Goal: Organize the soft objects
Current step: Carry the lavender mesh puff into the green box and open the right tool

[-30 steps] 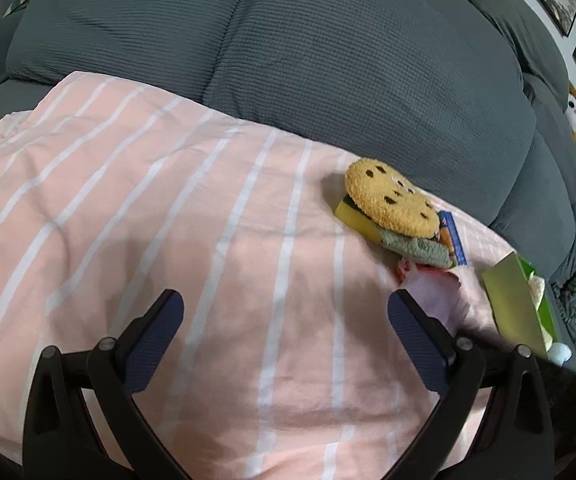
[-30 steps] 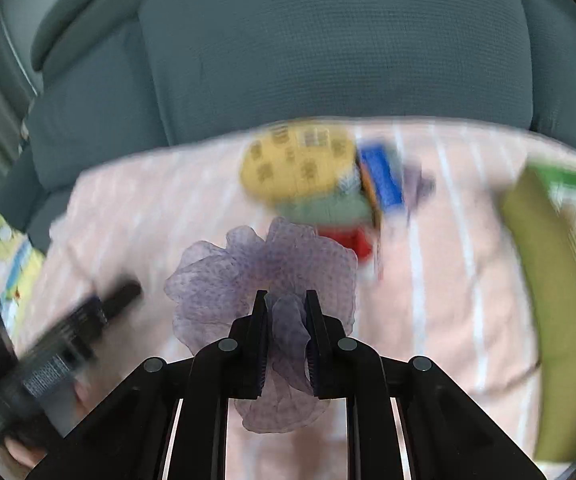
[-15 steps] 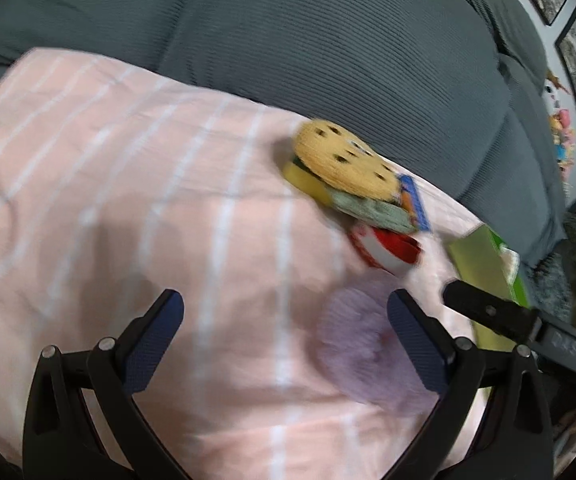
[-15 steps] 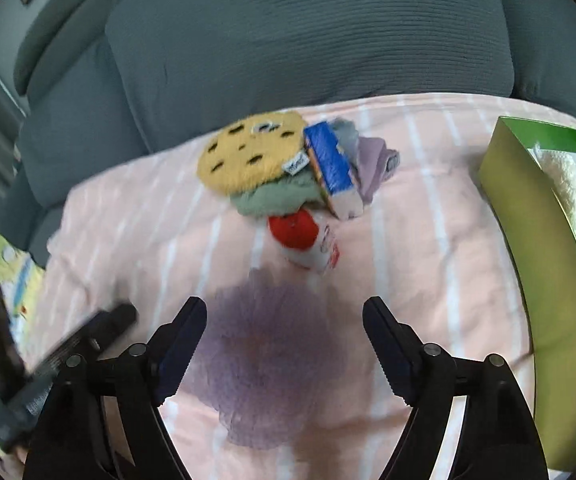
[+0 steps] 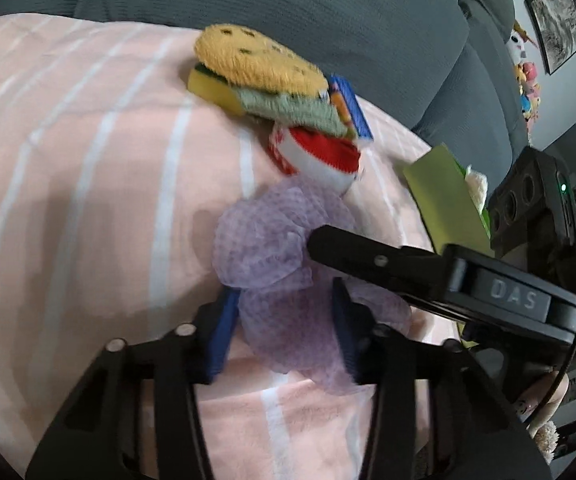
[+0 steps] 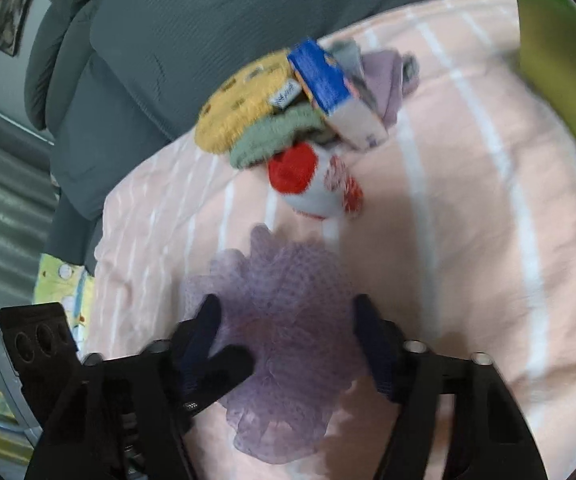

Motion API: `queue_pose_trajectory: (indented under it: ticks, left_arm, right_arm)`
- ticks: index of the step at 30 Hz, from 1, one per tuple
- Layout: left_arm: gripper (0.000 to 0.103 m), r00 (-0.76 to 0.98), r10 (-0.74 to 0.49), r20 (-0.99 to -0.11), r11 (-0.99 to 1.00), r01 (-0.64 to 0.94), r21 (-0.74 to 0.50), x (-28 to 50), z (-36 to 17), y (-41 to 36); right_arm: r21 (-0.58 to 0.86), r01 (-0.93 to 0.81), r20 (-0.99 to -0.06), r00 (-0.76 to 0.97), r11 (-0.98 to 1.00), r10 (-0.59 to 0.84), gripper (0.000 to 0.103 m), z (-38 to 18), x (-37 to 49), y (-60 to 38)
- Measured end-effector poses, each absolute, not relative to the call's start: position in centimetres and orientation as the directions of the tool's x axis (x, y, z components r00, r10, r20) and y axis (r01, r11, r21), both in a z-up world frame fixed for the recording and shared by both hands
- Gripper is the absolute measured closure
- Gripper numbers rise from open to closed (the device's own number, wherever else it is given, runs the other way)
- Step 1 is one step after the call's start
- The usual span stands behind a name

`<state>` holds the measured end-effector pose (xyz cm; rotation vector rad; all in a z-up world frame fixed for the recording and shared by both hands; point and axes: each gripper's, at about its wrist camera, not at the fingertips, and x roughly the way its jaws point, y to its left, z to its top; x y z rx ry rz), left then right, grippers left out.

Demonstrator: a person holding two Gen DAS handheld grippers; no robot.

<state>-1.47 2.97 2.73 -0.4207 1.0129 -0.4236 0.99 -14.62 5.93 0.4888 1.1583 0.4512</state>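
Since a second ago the purple mesh scrunchie (image 5: 283, 256) has passed from the right hand-held gripper (image 6: 288, 340), whose jaws stand apart and have been closing around it, to the left hand-held gripper (image 5: 283, 320), just closed on it at lower centre. On the pink striped blanket (image 5: 87, 160), the loose mesh may slip. Only "DAS" is readable, lower right.
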Motion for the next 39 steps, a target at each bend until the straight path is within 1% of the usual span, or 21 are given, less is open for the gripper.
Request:
queue_pose_trajectory:
  ticks: [2, 3, 4, 5, 8, 11, 18, 22, 27, 31, 35, 37, 39]
  left_arm:
    - [0.071, 0.462, -0.518, -0.720, 0.847, 0.158, -0.508, -1.5, 2.6, 2.5]
    - [0.075, 0.463, -0.512, -0.724, 0.852, 0.164, -0.497, -1.6, 2.8, 2.3]
    - [0.078, 0.465, -0.504, -0.728, 0.858, 0.174, -0.483, -1.8, 3.1, 2.0]
    - [0.079, 0.470, -0.512, -0.719, 0.854, 0.190, -0.484, -2.0, 3.5, 1.8]
    - [0.080, 0.477, -0.511, -0.715, 0.858, 0.227, -0.461, -2.3, 5.1, 0.6]
    - [0.080, 0.517, -0.501, -0.694, 0.865, 0.275, -0.420, -2.6, 7.2, -0.9]
    - [0.080, 0.568, -0.536, -0.625, 0.841, 0.422, -0.338, -2.8, 11.7, -6.4]
    - [0.080, 0.570, -0.574, -0.588, 0.806, 0.518, -0.285, -2.2, 13.7, -10.9]
    - [0.080, 0.544, -0.600, -0.586, 0.764, 0.607, -0.218, -1.3, 13.8, -17.8]
    - [0.079, 0.491, -0.641, -0.590, 0.719, 0.655, -0.235, -0.3, 12.8, -22.2]
    - [0.080, 0.445, -0.661, -0.604, 0.692, 0.673, -0.262, 0.9, 12.0, -25.2]
    - [0.079, 0.428, -0.656, -0.621, 0.691, 0.672, -0.267, 1.6, 11.5, -26.4]
    - [0.080, 0.409, -0.656, -0.634, 0.690, 0.666, -0.283, 1.9, 10.9, -27.2]
  right_arm:
    - [0.570, -0.086, -0.752, 0.347, 0.817, 0.561, 0.053, 5.8, 0.8, -14.6]
    - [0.573, -0.097, -0.747, 0.346, 0.814, 0.567, 0.058, 5.9, 0.6, -14.5]
    - [0.588, -0.107, -0.739, 0.331, 0.802, 0.587, 0.061, 5.9, 0.5, -14.3]
    - [0.601, -0.113, -0.733, 0.316, 0.791, 0.602, 0.066, 5.8, 0.4, -14.0]
    - [0.620, -0.160, -0.708, 0.307, 0.768, 0.636, 0.067, 6.8, -0.1, -13.6]
    - [0.600, -0.210, -0.683, 0.367, 0.772, 0.631, 0.067, 9.2, -0.7, -14.0]
    - [0.595, -0.205, -0.601, 0.528, 0.777, 0.599, 0.067, 14.1, -1.9, -19.2]
    - [0.601, -0.157, -0.539, 0.645, 0.784, 0.542, 0.067, 16.5, -2.8, -24.1]
    - [0.551, -0.077, -0.521, 0.747, 0.831, 0.414, 0.067, 17.5, -3.6, -29.5]
    - [0.547, 0.028, -0.519, 0.795, 0.837, 0.313, 0.067, 16.8, -3.9, -33.0]
    - [0.574, 0.101, -0.512, 0.819, 0.813, 0.260, 0.066, 15.8, -4.0, -35.9]
    - [0.569, 0.184, -0.535, 0.823, 0.801, 0.191, 0.066, 15.0, -3.8, -37.1]
    - [0.568, 0.213, -0.548, 0.819, 0.795, 0.171, 0.066, 14.6, -4.0, -38.2]
